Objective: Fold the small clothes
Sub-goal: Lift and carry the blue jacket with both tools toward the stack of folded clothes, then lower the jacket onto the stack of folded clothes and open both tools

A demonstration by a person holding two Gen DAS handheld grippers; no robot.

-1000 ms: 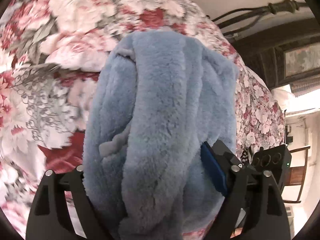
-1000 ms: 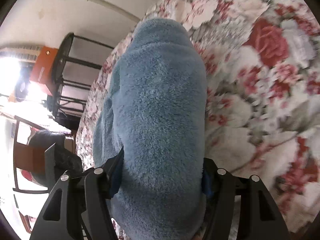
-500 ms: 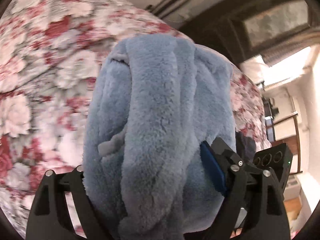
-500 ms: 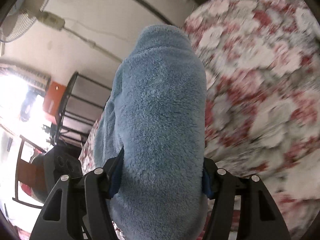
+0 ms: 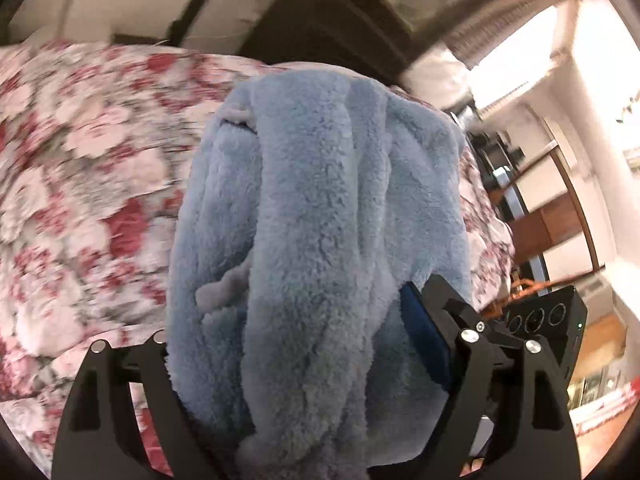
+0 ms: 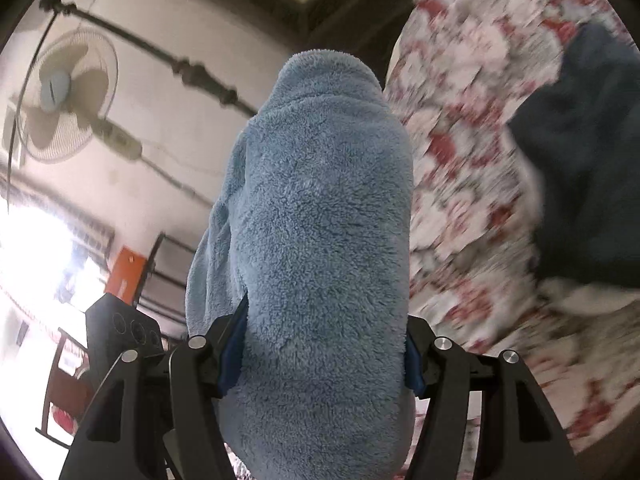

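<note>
A thick, fluffy light-blue fleece garment [image 5: 320,248] is bunched between the black fingers of my left gripper [image 5: 296,344], which is shut on it; the blue pad presses into its right side. The same fleece garment [image 6: 320,248] fills the jaws of my right gripper [image 6: 320,352], shut on another bunch of it. Both bundles are lifted above the red-and-white floral bedspread [image 5: 80,168]. In each wrist view the other gripper's black body [image 5: 552,320] [image 6: 124,328] shows beside the garment.
A dark navy garment [image 6: 588,168] lies on the floral bedspread [image 6: 464,128] at the right. A wall fan [image 6: 64,96] and an orange box [image 6: 124,272] are on the wall to the left. Dark wooden furniture [image 5: 340,20] and a bright doorway [image 5: 520,64] lie beyond the bed.
Both grippers have risen and swung with the fleece still clamped; the bedspread has dropped away and more wall, fan and doorway show. The navy garment has come into the right view.
</note>
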